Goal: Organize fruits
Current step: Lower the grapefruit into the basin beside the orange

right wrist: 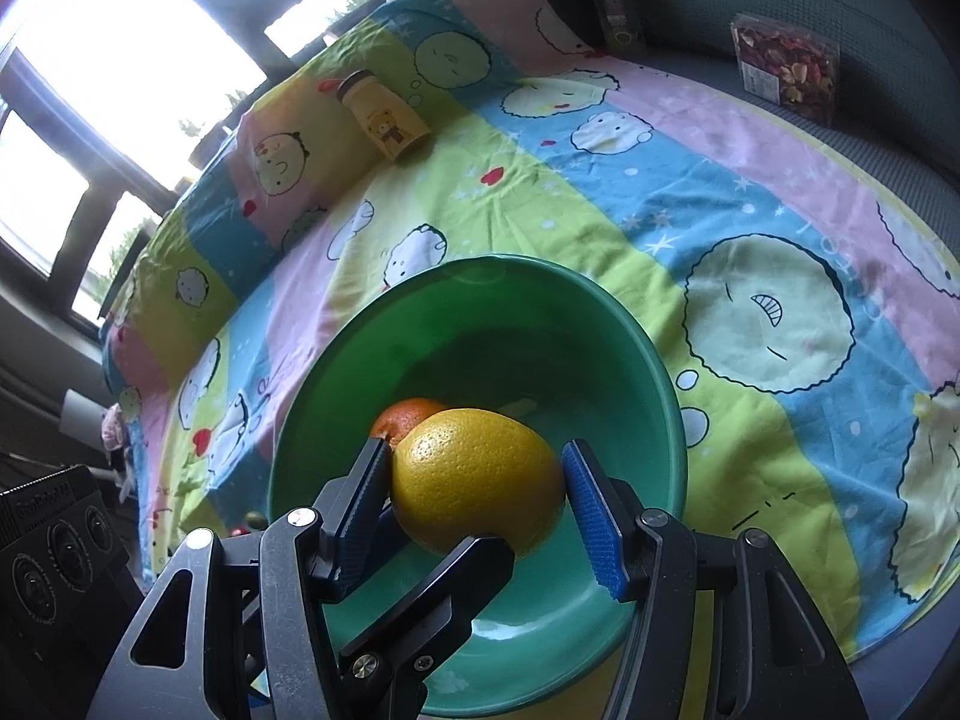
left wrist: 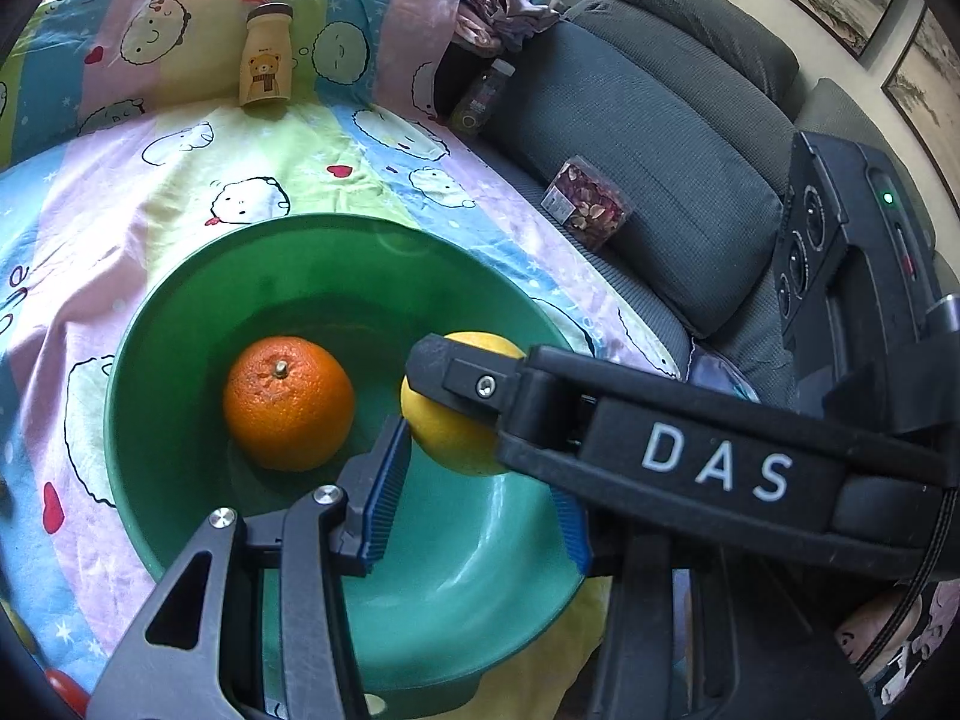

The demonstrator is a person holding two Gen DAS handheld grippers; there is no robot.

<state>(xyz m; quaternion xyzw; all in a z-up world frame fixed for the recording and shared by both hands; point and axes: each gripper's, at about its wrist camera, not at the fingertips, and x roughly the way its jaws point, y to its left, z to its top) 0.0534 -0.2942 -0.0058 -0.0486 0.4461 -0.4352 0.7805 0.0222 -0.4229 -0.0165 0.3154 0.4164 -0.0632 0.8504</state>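
There are two fruits, one orange (left wrist: 288,402) and one yellow citrus (right wrist: 474,480), and one green bowl (left wrist: 336,222) standing on a cartoon-printed cloth (left wrist: 120,192). The orange sits in the bottom of the bowl with its stem end up and its skin pebbled. The yellow citrus is larger, oval and dimpled. It hangs inside the bowl just beside the orange, clamped between the blue-padded fingers of the right gripper (right wrist: 474,456), which press on its two sides. The left gripper (left wrist: 477,498) reaches into the bowl with its fingers partly spread and nothing between the pads; one fingertip is right at the yellow citrus. Farther back are one bear-printed bottle (left wrist: 266,57), one dark bottle (left wrist: 480,96) and one clear box of dried petals (left wrist: 585,201).
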